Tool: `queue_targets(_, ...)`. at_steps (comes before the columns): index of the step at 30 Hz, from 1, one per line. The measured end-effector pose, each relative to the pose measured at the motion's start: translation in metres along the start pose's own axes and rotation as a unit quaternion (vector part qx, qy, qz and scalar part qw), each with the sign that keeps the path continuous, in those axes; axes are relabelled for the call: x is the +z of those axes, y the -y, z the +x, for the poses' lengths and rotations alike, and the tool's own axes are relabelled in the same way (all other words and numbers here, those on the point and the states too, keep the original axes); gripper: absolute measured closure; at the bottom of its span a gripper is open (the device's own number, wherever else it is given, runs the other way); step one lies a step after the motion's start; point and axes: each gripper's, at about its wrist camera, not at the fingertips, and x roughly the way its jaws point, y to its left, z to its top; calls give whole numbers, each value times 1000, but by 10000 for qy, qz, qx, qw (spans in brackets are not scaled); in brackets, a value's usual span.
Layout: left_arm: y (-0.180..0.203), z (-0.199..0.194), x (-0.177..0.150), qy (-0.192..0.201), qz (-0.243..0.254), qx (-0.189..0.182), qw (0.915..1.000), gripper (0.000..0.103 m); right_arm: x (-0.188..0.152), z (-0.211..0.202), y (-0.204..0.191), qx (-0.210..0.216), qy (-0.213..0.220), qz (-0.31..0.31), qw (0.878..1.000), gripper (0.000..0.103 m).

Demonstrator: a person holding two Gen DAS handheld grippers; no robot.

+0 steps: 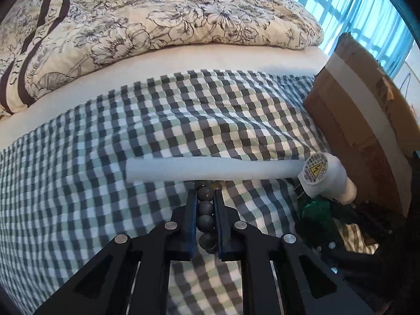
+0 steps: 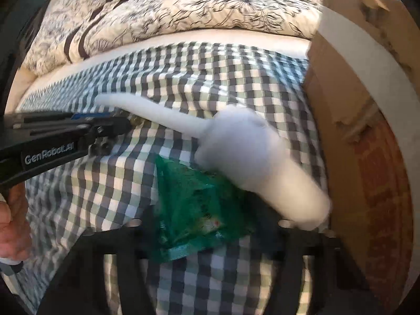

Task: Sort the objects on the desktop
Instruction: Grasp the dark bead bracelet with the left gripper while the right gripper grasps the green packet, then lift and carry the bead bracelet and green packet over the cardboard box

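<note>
Between the left gripper (image 1: 205, 197) fingers sits a string of dark round beads (image 1: 205, 207), and the pads are pressed in on it, so that grip looks secure. It hangs just short of a white pipe piece (image 1: 210, 170) lying across the checked cloth (image 1: 105, 157), with a few more beads trailing out past the fingertips and under the pipe's edge.

Over on the other side, the right wrist view is smeared. A green mesh bag (image 2: 194, 207) lies right at the right gripper (image 2: 207, 225), partly tucked under the pipe's fat fitting (image 2: 236, 141), but whether those fingers are pinching the mesh or only straddling it, I cannot tell. A cardboard box (image 2: 367, 131) stands hard against the cloth on the right.

So the step in hand looks like collecting: beads picked up, bag being gathered. Next, I'd judge, the beads need lifting clear of the pipe without snagging, and the bag's mouth needs finding and holding open if the beads are to go in.
</note>
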Motion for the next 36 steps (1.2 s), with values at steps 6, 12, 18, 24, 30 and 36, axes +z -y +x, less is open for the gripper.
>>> queue_targets(6, -8, -29, 1, 192, -48, 76, 9998, 92, -5, -17, 9, 418, 89, 287, 9987, 64)
queue_targets(12, -18, -64, 4, 548, -227, 120, 9982, 92, -8, -38, 4, 774, 272, 380, 9959, 66)
queue_targets(18, -16, -104, 14, 1057, -216, 264, 9938, 92, -6, -67, 2, 995, 569, 338, 9928, 66)
queue_targets(24, -5, -131, 27, 1375, -116, 209, 9902, 92, 1, -104, -7, 1151, 972, 194, 9884, 66)
queue_targets(30, 15, -153, 44, 1681, 118, 67, 9857, 92, 8, -146, -10, 1075, 1473, 118, 9832, 66)
queue_targets(36, 43, -172, 56, 1910, 401, -164, 9806, 92, 10, -183, 5, 780, 1884, 240, 9787, 66)
